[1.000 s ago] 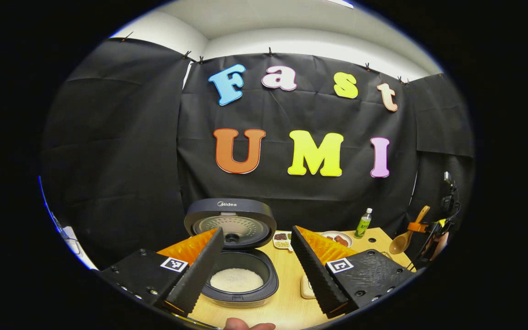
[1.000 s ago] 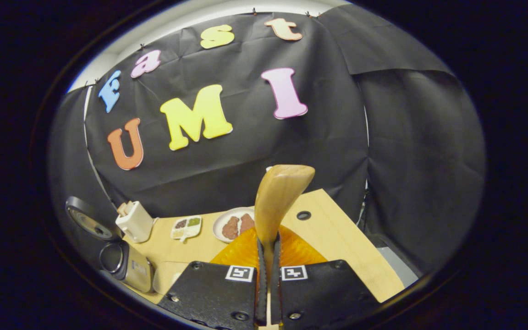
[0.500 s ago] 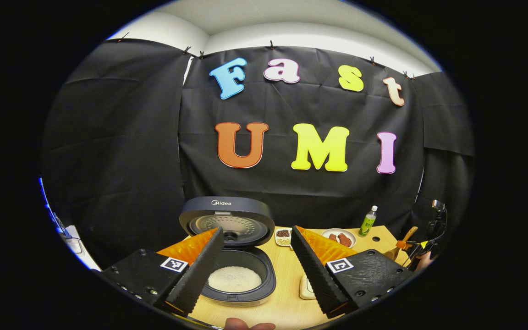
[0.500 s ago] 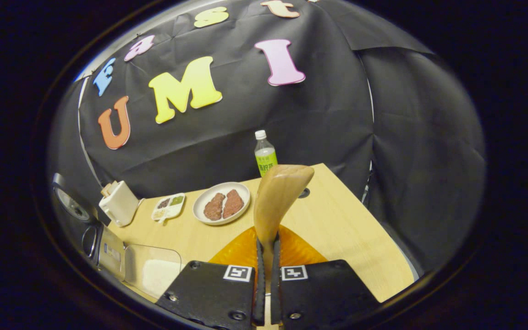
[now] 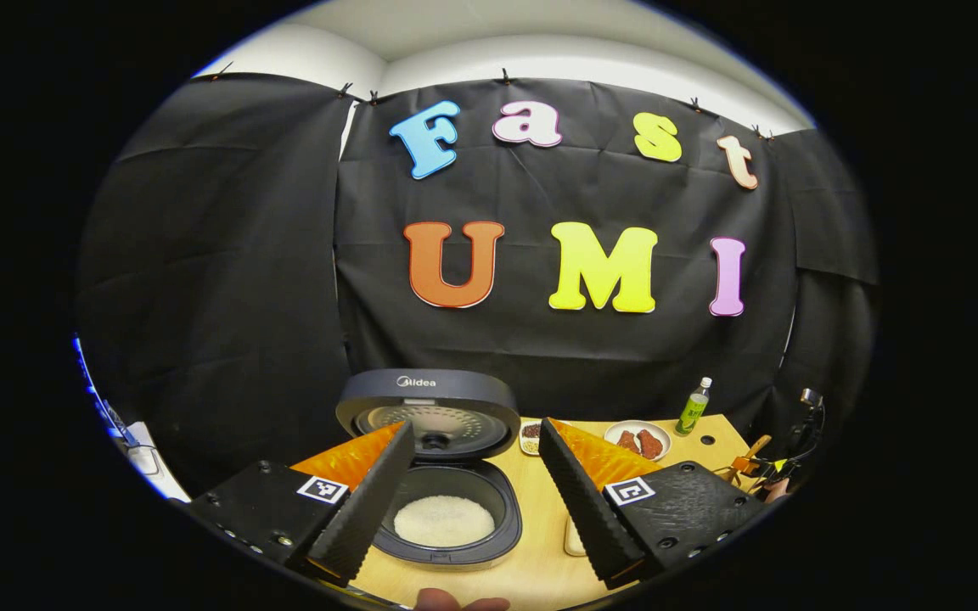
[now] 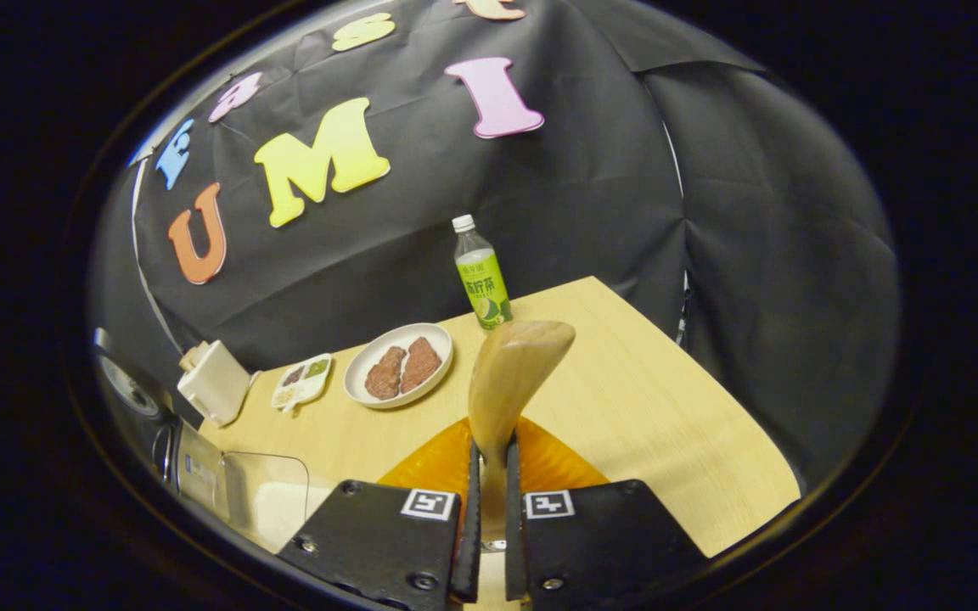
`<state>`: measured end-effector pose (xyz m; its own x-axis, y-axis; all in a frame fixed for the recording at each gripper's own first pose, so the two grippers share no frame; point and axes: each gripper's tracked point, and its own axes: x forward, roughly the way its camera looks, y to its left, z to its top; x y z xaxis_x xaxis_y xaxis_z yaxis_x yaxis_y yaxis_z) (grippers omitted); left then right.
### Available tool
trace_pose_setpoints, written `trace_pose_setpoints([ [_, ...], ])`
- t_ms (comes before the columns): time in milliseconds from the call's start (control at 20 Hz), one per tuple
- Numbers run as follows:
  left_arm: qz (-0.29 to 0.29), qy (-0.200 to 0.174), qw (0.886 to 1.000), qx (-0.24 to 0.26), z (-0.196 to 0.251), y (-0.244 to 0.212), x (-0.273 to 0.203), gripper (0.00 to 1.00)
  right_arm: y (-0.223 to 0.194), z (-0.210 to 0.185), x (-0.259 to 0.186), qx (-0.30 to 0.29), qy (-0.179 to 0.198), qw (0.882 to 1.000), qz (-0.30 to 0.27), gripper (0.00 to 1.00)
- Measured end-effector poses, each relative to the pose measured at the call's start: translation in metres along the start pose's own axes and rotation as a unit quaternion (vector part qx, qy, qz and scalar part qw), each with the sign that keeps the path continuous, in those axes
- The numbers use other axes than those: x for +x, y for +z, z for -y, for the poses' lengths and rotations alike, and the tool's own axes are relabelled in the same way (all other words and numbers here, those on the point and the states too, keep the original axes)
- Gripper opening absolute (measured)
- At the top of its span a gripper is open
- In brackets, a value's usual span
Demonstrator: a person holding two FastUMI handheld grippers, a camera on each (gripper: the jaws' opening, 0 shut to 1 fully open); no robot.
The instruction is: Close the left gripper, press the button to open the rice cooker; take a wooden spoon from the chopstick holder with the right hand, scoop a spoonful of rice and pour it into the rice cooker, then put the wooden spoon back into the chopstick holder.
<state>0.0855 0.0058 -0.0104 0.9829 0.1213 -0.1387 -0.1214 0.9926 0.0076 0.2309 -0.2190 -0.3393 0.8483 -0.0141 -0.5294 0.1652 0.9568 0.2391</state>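
The rice cooker (image 5: 446,543) stands with its lid (image 5: 428,406) raised, and white rice (image 5: 444,519) lies in the pot. My left gripper (image 5: 476,501) hovers open in front of it, nothing between its fingers. My right gripper (image 6: 489,509) is shut on the handle of the wooden spoon (image 6: 516,369), whose bowl points up and forward over the table. That gripper with the spoon (image 5: 752,454) appears small at the far right of the left gripper view. The white chopstick holder (image 6: 213,383) stands at the left, beside the cooker's edge (image 6: 126,389). A clear rice container (image 6: 272,501) sits below it.
On the wooden table (image 6: 642,416) are a plate of meat (image 6: 398,367), a small divided dish (image 6: 302,382) and a green bottle (image 6: 480,276) near the back wall. The table's right half is bare wood. A fingertip (image 5: 459,603) pokes in at the bottom edge.
My right gripper has tipped downward with the spoon, bringing more of the table and the bottle into view. In the left gripper view it has sunk lower. The left gripper stays open.
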Motion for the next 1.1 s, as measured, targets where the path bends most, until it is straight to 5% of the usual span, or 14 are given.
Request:
trace_pose_setpoints([
  [150,0.005,0.015,1.0,-0.008,-0.013,0.006,0.006,0.95,0.01,0.001,-0.008,-0.008,-0.006,1.0,0.013,0.21],
  [200,0.008,0.016,1.0,-0.011,-0.016,0.009,0.007,0.95,0.015,-0.001,-0.013,-0.013,-0.007,1.0,0.02,0.38],
  [250,0.013,0.016,1.0,-0.014,-0.018,0.013,0.009,0.95,0.022,0.002,-0.017,-0.019,-0.014,0.999,0.026,0.43],
  [300,0.018,0.017,1.0,-0.015,-0.019,0.017,0.009,0.95,0.028,0.003,-0.023,-0.021,-0.017,0.999,0.034,0.63],
  [400,0.028,0.013,0.999,-0.017,-0.019,0.025,0.015,0.95,0.042,0.008,-0.037,-0.024,-0.028,0.998,0.047,0.67],
  [600,0.044,0.001,0.999,-0.013,-0.018,0.041,0.023,0.94,0.076,0.012,-0.07,-0.026,-0.058,0.994,0.088,0.93],
  [850,0.05,-0.017,0.999,-0.014,-0.016,0.056,0.044,0.94,0.112,-0.019,-0.127,-0.058,-0.051,0.987,0.142,0.99],
  [1100,0.007,0.005,0.999,-0.038,-0.035,0.047,0.074,0.95,0.13,-0.062,-0.178,-0.079,-0.022,0.981,0.178,1.0],
])
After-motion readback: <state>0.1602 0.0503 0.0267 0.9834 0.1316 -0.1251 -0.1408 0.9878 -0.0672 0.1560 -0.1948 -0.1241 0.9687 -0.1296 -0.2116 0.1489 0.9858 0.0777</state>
